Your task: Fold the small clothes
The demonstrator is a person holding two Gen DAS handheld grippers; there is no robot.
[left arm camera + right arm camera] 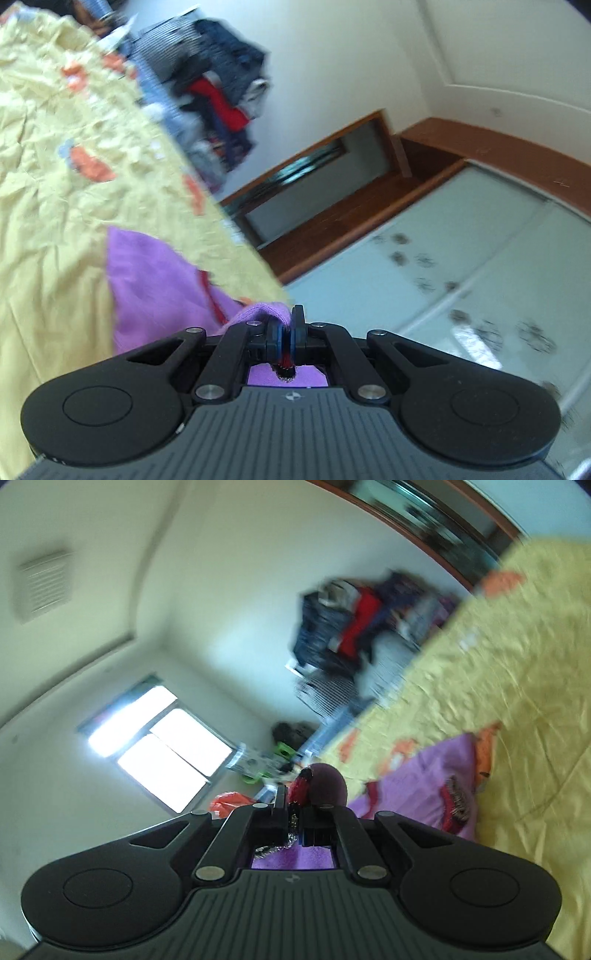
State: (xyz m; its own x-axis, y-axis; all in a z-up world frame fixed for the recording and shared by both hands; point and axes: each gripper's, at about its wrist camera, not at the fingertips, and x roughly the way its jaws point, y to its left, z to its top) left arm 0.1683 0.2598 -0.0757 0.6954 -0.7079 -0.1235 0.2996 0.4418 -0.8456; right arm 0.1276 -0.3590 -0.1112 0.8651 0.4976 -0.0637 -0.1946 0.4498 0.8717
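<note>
**Folding barely begun: purple garment pinched at both ends over the bed**

Bed (55,184) first, since it is your landmark: its yellow cover with orange patches is wrinkled and takes up most of the surface you have to work on. You have open bedding on the far side of the garment, towards the heap of dark and red clothes (221,81) piled beyond the bed's far end. In the left wrist view the bed's edge runs just beside your grip, and past it there is only the drop to the wardrobe doors (461,277), so keep the fold inboard.

On that cover the purple garment (155,280) lies partly spread and partly lifted, with red trim showing. No crease or doubled layer is visible, so by my reading the whole fold is still ahead of you.

Your left hand-held gripper (290,326) is clamped on a bunched purple edge, jaws pressed together on the cloth. Your right hand-held gripper (293,805) likewise pinches a red-trimmed edge of it, raised off the bed. Both views are motion-blurred, so finer detail is unclear.
</note>
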